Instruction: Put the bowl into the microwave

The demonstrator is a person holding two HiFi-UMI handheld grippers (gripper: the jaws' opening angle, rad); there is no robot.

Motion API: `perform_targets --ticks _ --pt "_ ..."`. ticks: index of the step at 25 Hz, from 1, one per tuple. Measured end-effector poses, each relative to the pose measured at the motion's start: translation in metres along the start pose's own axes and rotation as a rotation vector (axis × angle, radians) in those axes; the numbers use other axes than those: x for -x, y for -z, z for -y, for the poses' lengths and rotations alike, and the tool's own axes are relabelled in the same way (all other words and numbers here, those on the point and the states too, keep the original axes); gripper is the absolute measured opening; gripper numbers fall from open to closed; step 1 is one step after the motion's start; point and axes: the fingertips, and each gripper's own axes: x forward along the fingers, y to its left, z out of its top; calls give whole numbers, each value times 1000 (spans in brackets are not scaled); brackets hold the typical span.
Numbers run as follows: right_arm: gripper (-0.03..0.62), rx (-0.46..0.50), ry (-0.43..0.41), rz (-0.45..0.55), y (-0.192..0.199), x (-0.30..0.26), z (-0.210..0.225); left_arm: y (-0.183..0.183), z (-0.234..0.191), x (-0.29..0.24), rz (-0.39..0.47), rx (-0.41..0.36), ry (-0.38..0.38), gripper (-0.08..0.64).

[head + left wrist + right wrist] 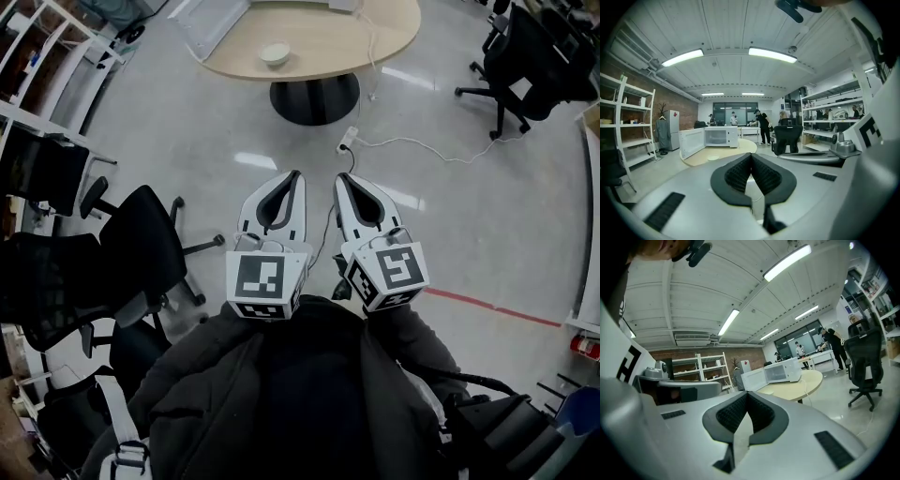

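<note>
Head view: the bowl (275, 53) sits near the table (375, 42) front edge — well apart from the left gripper (297, 176) and right gripper (339, 178), both closed, empty.

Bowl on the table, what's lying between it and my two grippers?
The head view shows the bowl, then the table edge, its dark pedestal, a white power strip and bare floor before the left gripper and right gripper.

One bowl (275, 53), one microwave (721, 137), one table (323, 42), two claws (296, 178) (341, 180).
</note>
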Motion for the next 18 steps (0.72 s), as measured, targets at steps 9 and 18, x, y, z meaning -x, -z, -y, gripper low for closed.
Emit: perform_targets --ticks 9,18 --pt "2 48 -64 -90 -1 -148 -33 -8 -152 -56 23 104 -74 9" --pt "2 69 -52 -121 -5 -257 -68 -9 -266 -92 33 165 -62 9"
